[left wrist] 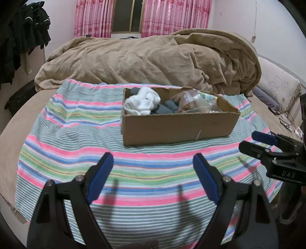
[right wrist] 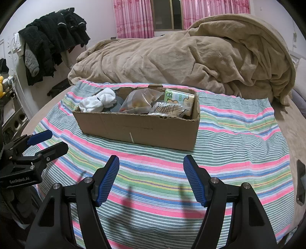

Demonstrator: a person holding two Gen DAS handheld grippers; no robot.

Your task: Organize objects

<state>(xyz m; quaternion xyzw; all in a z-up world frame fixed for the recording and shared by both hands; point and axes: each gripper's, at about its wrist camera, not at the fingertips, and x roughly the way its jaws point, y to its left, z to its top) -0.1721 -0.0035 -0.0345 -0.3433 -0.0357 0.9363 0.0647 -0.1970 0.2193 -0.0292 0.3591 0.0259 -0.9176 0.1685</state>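
Tan fleece blanket (right wrist: 191, 57) heaped across the far half of the bed (right wrist: 290, 134), in front of pink curtains (right wrist: 133, 17). Striped cloth (right wrist: 153, 172) in pink, green, blue and grey spread flat over the near half of the bed.

Cardboard box (right wrist: 143, 130) stands on the cloth, open at the top, just in front of the blanket. Contents, left to right in the right wrist view: white socks (right wrist: 99, 100) piled at the left end, on top of grey socks (right wrist: 117, 103); clear plastic bag (right wrist: 137, 101) in the middle; green and white packet (right wrist: 179, 97) upright against the right end wall; barcoded packet (right wrist: 166, 109) lying in front of it.

Dark clothes (right wrist: 53, 42) hang on a rack at far left.

Left gripper (left wrist: 153, 160): fingers wide apart, nothing between them, over the near cloth, short of the box. Right gripper (right wrist: 151, 160): fingers wide apart, nothing between them, likewise over the cloth near the box. Both well clear of the box contents.
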